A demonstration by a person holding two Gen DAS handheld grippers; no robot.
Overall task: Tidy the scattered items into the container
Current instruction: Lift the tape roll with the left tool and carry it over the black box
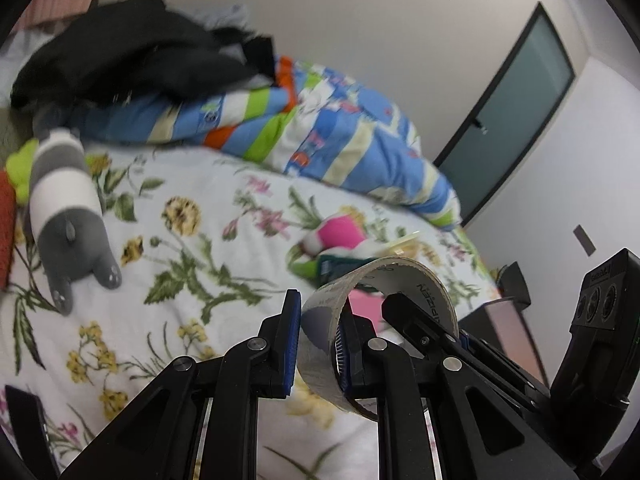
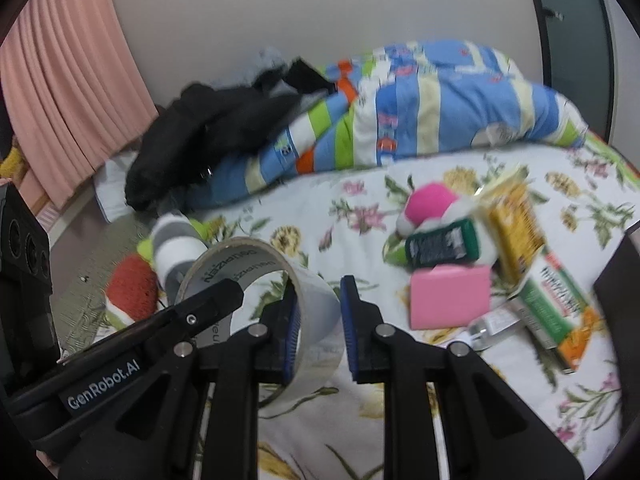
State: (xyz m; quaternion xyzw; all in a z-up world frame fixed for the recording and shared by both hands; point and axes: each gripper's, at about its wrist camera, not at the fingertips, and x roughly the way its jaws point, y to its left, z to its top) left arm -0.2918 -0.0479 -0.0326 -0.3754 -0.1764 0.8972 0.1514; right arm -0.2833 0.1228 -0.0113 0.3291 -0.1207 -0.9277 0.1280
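The roll of clear packing tape [image 1: 360, 320] is held above the floral bedspread [image 1: 180, 240], gripped by both tools at once. The left gripper [image 1: 318, 344] has one finger [image 1: 290, 344] outside the ring and the other inside it, and the pads are closed on the tape wall. The right gripper [image 2: 318, 328] also straddles the ring wall, with its left pad against the inner face of the roll and its right finger [image 2: 352, 328] standing slightly off the outer face, so a firm clamp cannot be confirmed on that side. In the left wrist view the right gripper's finger reaches through the ring from the right; in the right wrist view the left gripper's finger does the same from the left. On the bedspread toward its right edge lies a cluster of items: a pink pad [image 2: 450, 296], a dark green bottle [image 2: 442, 244], a pink and white plush [image 2: 428, 204], a yellow packet [image 2: 516, 216], and a green and orange box [image 2: 560, 312]. A dark box wall [image 2: 618, 280] stands at that right edge. A grey and white striped plush [image 1: 66, 208] lies near the left edge, beside a red and green plush [image 2: 134, 280]. A striped blue quilt [image 1: 320, 120] and black clothing [image 1: 132, 52] are piled at the far edge, against the wall. A pink curtain [image 2: 68, 92] hangs at the far left.
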